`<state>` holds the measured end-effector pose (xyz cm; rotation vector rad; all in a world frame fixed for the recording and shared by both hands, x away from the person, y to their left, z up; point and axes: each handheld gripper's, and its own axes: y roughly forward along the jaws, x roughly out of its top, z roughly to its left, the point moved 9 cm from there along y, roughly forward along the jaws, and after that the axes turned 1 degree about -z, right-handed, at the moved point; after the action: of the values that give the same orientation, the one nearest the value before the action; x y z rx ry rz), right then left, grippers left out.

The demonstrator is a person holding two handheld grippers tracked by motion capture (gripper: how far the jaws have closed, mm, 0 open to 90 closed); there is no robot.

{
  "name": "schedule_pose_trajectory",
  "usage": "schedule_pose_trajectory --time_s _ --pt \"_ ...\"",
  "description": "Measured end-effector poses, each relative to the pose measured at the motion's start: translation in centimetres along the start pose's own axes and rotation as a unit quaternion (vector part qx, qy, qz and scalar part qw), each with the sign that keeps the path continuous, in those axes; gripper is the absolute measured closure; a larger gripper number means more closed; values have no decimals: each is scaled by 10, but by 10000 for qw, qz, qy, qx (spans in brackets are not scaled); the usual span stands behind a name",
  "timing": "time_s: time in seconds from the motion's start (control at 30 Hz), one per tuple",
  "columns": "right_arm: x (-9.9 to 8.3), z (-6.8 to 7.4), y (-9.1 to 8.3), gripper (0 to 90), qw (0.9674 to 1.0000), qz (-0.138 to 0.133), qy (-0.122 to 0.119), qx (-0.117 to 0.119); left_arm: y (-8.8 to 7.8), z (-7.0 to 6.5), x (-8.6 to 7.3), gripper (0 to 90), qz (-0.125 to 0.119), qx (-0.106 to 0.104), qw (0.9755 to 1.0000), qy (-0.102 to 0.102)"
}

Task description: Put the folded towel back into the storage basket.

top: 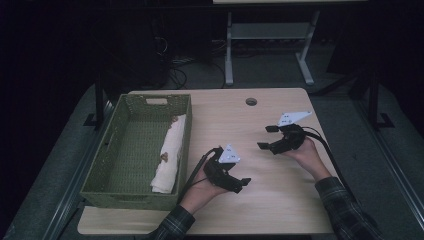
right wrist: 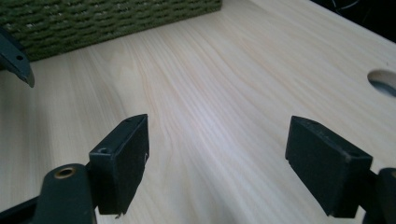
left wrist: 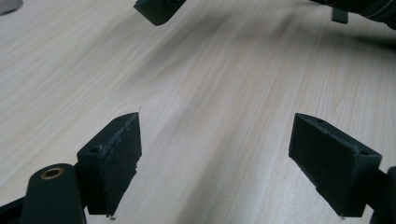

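A green woven basket [top: 102,165] stands on the left of the light wooden table [top: 285,200]. A rolled white cloth [top: 170,152] with brown marks lies along its right wall. My left gripper [top: 241,184] hovers low over the table just right of the basket, open, with bare wood between its jaws [left wrist: 215,163]. My right gripper [top: 265,137] is farther back and to the right, pointing left toward the basket, also open and empty [right wrist: 215,163]. The basket's wall [right wrist: 112,18] lies ahead of it. The two grippers are apart.
A round cable hole [top: 251,101] sits near the table's far edge, also seen as a cutout [right wrist: 385,81] in the right gripper view. Desk legs and cables stand on the dark floor beyond. Bare wood stretches between the basket and the right edge.
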<state>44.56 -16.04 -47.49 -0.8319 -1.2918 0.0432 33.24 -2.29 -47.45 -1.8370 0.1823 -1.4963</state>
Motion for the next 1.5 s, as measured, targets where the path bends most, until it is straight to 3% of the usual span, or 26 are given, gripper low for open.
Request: schedule_pose_trajectory --time_s 0.2,0.37,0.63,0.8,0.97,1.17,1.27,1.5 --pt "-22 1 -3 214 9996 -88 207 -148 11 5 -17 166 -16 13 10000 -84" --pt "-41 2 -4 207 9991 69 311 -268 18 5 -27 166 42 50 9999 -78" --pt "-62 5 -4 182 9980 251 359 -455 28 10 -45 165 220 112 9994 -232" --pt "-75 5 -8 173 9965 382 418 -608 33 14 -48 154 254 170 9992 -255" --pt "-80 2 -8 169 9956 441 492 -658 38 15 -52 152 310 237 9990 -210" --pt "-85 1 -5 164 9949 561 448 -703 39 14 -53 145 392 364 9986 2" --pt "-87 0 -3 139 9936 694 572 -686 39 14 -53 142 393 348 9986 -69" --pt "-87 -1 -3 133 9933 681 603 -713 39 14 -53 141 389 340 9986 -59"
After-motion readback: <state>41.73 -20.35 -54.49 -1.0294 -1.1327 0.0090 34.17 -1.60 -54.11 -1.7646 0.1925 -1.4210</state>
